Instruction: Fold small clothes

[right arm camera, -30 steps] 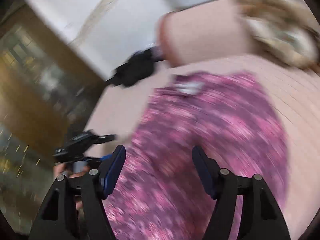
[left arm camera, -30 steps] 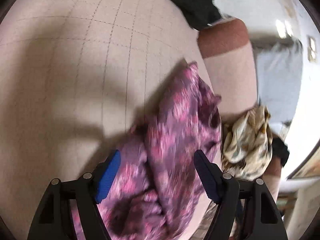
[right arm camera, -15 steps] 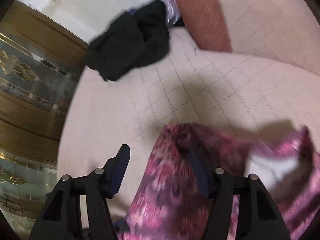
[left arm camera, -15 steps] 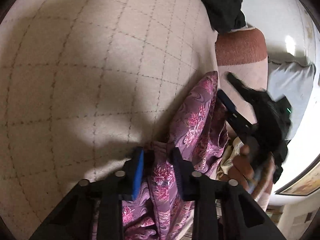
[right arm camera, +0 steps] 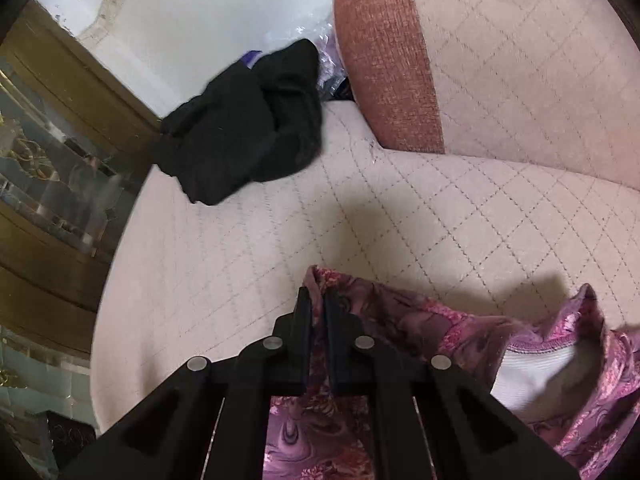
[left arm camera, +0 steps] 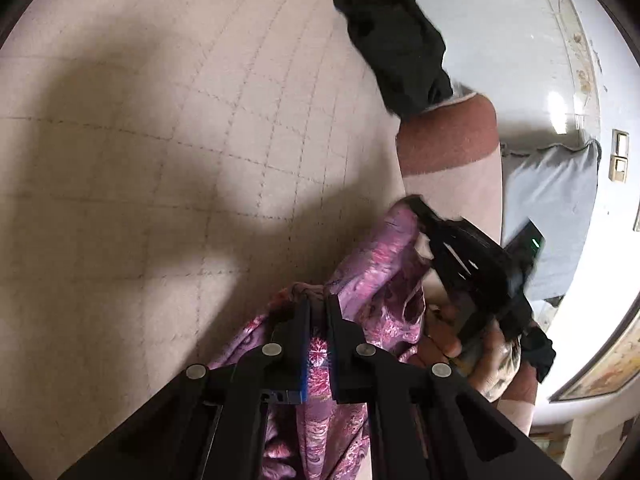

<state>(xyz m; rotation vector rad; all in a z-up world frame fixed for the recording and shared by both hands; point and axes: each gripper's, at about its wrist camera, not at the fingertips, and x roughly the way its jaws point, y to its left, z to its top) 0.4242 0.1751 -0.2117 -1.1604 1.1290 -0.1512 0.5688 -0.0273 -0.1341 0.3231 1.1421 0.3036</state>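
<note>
A small purple floral garment [left arm camera: 380, 276] lies bunched on a quilted beige cushion [left arm camera: 160, 160]. My left gripper [left arm camera: 318, 308] is shut on one edge of it. My right gripper [right arm camera: 316, 300] is shut on another edge of the same garment [right arm camera: 460, 332], whose white inner lining [right arm camera: 528, 372] shows at the right. In the left wrist view the right gripper [left arm camera: 468, 248] and the hand holding it are seen beside the garment's far end.
A black garment [right arm camera: 248, 124] lies at the cushion's far corner; it also shows in the left wrist view [left arm camera: 392, 36]. A rust and beige backrest cushion [right arm camera: 400, 60] stands behind. A patterned cloth [left arm camera: 500, 364] lies at the right. A wooden glass-fronted cabinet [right arm camera: 48, 160] is at the left.
Both grippers went from open above the purple garment to shut on its edges. The right gripper swung down to the cushion beside the left one.
</note>
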